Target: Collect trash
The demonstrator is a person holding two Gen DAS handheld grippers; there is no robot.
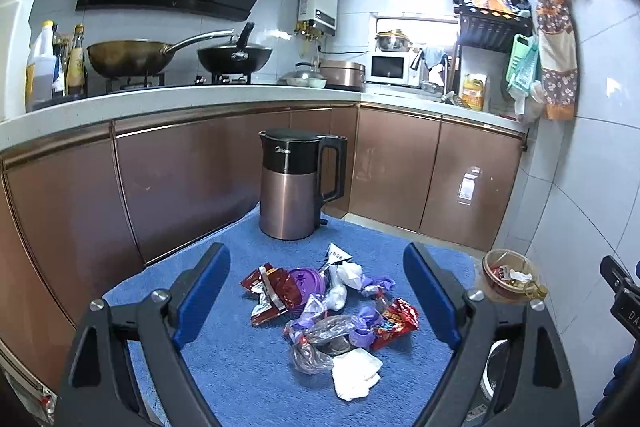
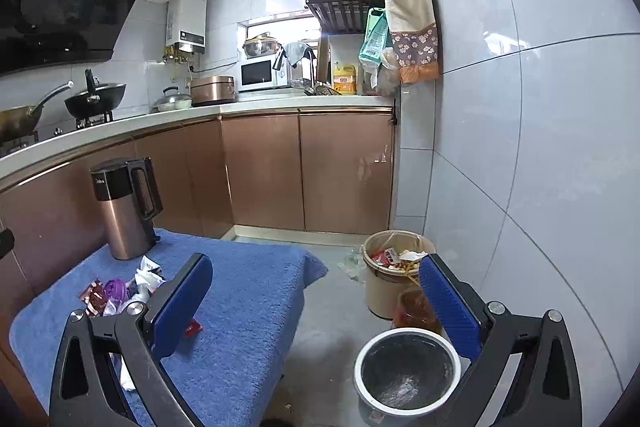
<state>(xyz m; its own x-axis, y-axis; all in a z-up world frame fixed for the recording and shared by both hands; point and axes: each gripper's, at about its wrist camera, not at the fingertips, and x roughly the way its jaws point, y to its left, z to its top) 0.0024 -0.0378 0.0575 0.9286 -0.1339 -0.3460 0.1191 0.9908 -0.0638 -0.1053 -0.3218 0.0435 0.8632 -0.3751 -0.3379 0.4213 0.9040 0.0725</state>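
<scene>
The left tongs (image 1: 316, 291) stood wide apart and empty, their blue pads flanking a heap of rubbish on the blue towel (image 1: 248, 379) that covered the worktop. Nearest in that heap lay a white crumpled tissue (image 1: 354, 373); just beyond it, at 12 o'clock, a clear plastic bag (image 1: 320, 341) with something dark inside, touching a red snack packet (image 1: 394, 323) at its 3 o'clock. Farther on were purple wrappers (image 1: 370, 319), a purple lid (image 1: 306, 285) and a dark red wrapper (image 1: 268, 289) at 9 o'clock of the lid. At the far edge of the towel stood a kettle (image 1: 294, 183), upright, handle to the right.

The right tongs (image 2: 316, 305) were also spread wide and held nothing. They hung past the towel's right edge, above the floor. Close below, at 5 o'clock, sat a bin with a black liner (image 2: 406, 371), seemingly empty. Beyond it, a beige bin (image 2: 384, 287) already held packets and paper. Part of the red packet (image 2: 191, 329) showed beside the left pad of these tongs.

Far behind ran a counter (image 2: 280, 103) with two woks, a microwave and a rice cooker.
</scene>
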